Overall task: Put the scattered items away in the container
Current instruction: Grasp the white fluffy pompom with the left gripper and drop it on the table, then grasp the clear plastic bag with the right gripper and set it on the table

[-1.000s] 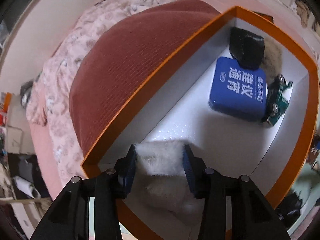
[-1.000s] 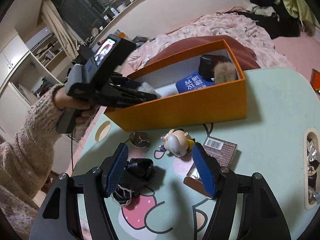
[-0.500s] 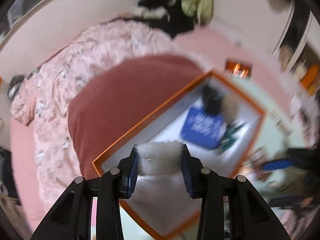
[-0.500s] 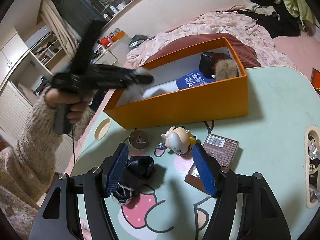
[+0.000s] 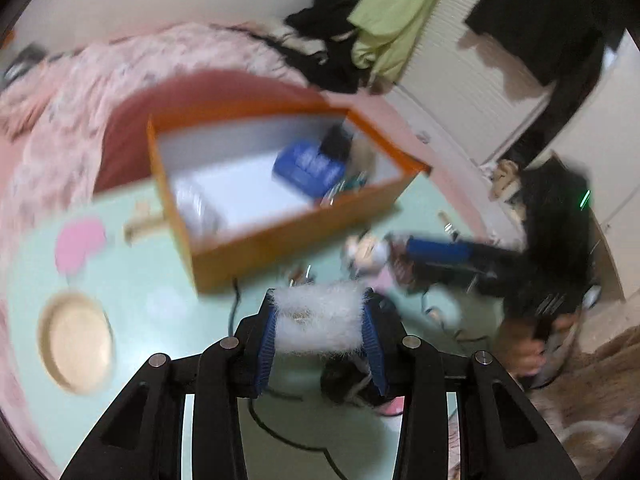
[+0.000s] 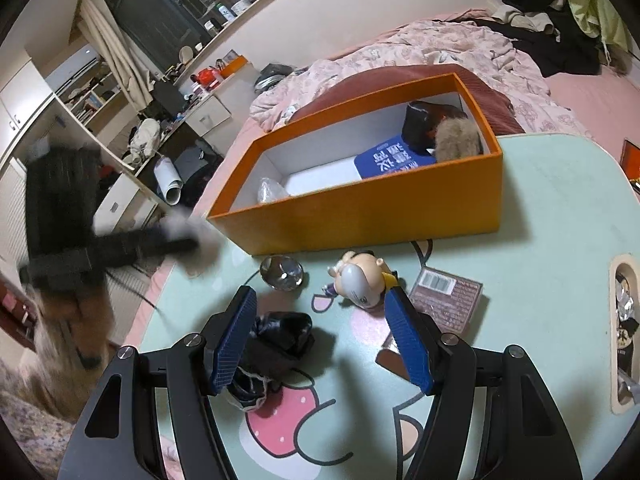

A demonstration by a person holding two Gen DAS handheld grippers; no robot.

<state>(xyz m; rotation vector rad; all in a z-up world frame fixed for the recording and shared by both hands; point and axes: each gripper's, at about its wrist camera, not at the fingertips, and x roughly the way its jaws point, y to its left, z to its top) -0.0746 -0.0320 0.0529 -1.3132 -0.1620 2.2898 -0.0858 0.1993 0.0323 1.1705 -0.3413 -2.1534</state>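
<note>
White fluff [image 5: 320, 320] is sitting clamped between the left gripper [image 5: 320, 336] pads, hanging over the mint table [image 6: 552, 240], outside the orange box [image 6: 372, 220]. Right gripper [image 6: 320, 340] is hovering agape above a black pouch [image 6: 276, 344]; beyond, the box is holding a blue tin [image 6: 384, 162].

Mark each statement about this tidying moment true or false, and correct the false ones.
1. The left claw is shut on a white fluffy item. True.
2. The right claw grips the cartoon figurine. False: its jaws stand open above the table, and the figurine stands on the table beyond them.
3. A blue tin lies inside the orange box. True.
4. The orange box is empty. False: it holds the blue tin, a dark pouch and a brown fur ball, among other things.
5. A small brown barcoded box lies on the table. True.
</note>
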